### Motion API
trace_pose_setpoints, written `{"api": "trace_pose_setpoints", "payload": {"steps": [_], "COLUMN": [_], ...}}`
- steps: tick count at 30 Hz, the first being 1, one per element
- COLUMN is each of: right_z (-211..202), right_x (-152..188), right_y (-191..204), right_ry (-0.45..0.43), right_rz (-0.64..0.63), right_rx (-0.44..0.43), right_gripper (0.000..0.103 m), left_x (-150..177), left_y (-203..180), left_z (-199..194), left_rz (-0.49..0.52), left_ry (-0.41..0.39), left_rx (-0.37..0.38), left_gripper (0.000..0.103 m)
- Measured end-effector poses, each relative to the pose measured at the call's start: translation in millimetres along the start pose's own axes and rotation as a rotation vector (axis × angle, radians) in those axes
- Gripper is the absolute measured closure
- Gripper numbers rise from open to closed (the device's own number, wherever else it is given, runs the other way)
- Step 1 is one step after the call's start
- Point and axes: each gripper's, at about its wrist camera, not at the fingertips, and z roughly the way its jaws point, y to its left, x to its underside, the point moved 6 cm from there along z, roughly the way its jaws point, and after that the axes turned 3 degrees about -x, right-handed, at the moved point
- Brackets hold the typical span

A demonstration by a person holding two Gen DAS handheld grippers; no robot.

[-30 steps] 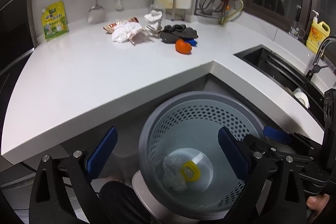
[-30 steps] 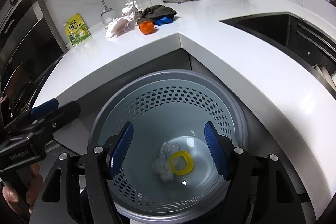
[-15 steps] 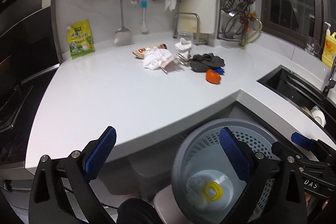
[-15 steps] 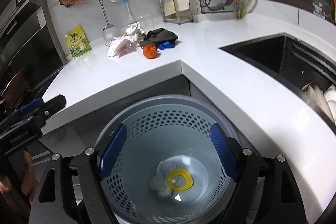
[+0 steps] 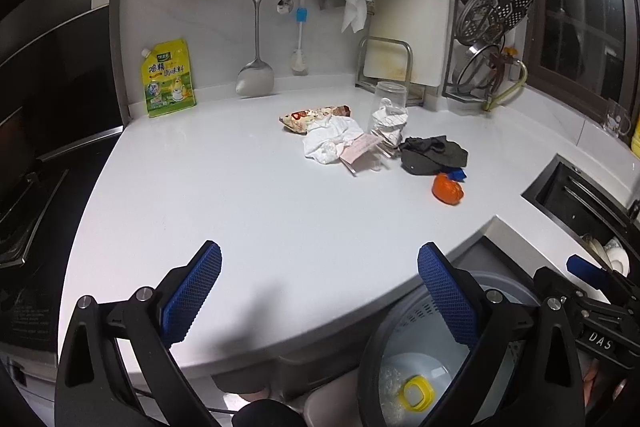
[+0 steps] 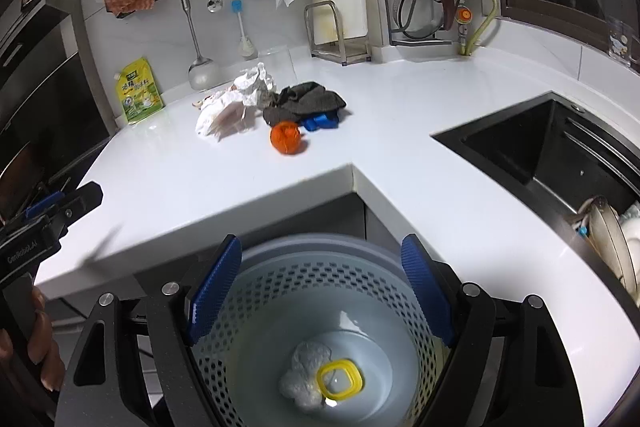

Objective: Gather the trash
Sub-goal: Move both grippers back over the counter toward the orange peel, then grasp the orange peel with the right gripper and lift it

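A grey perforated trash basket [image 6: 320, 267] [image 5: 404, 339] stands on the floor in the counter's inner corner. In it lie a yellow ring [image 6: 339, 378] [image 5: 418, 393] and crumpled clear plastic [image 6: 306, 373]. My right gripper [image 6: 322, 285] hovers open over the basket with nothing between its fingers. My left gripper [image 5: 320, 291] is open and empty above the counter's front edge. Far back on the white counter [image 5: 240, 195] lies a trash pile: crumpled white paper [image 5: 330, 139] [image 6: 218, 113], a snack wrapper [image 5: 310, 115], a dark cloth [image 5: 434, 155] [image 6: 308, 99], an orange wad [image 5: 448, 189] [image 6: 285, 138] and a blue piece [image 6: 320, 123].
A black sink [image 6: 552, 147] with dishes sits at the right. A yellow-green pouch [image 5: 168, 79] leans on the back wall under hanging utensils [image 5: 256, 27]. A clear jar [image 5: 390, 111] stands behind the pile, beside a cutting-board rack [image 5: 386, 67]. A stove [image 5: 24, 187] lies left.
Both grippers have risen and tilted up from the basket, so the counter and its trash pile fill more of each view. The right jaws stand a little wider than a second ago.
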Motion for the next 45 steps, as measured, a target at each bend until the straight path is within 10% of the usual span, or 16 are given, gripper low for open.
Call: {"api": "trace_pose_setpoints", "payload": {"steps": [45], "right_z": [121], "right_x": [-76], "right_y": [33], "right_ry": [0.056], "right_rz": [-0.009], "right_rx": [-0.004], "right_gripper": [0.022], "left_x": [-63], "left_y": [50], "left_z": [105], "left_rz": [-0.069], "left_ry": [0.074], "left_rx": [-0.059], "left_gripper": [0.006]}}
